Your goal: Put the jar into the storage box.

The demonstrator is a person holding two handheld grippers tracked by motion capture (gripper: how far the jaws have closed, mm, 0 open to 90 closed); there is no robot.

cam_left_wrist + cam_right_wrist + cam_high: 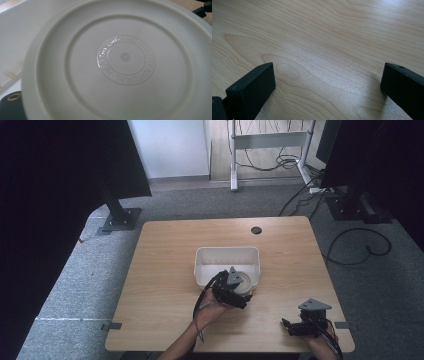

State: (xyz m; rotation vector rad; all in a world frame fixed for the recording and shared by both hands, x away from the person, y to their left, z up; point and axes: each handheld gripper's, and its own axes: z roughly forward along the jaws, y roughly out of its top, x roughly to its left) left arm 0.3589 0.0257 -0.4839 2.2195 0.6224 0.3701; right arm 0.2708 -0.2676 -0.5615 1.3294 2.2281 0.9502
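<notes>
My left gripper (240, 296) grips one white round lid (120, 62) at the near rim of the single white tub (227, 253). Right gripper (290, 326) gapes wide over bare table (324, 37), near the front edge.

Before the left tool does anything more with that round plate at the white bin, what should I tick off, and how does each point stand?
1. Left tool at the near right corner of the white bin: ok.
2. Round plate close before the left tool, its embossed underside facing the camera: ok.
3. Left tool's grip on the plate: cannot tell, jaws hidden.
4. Right tool open, nothing between its jaws: ok.
5. Right tool apart from the bin, near the table's front right corner: ok.
</notes>
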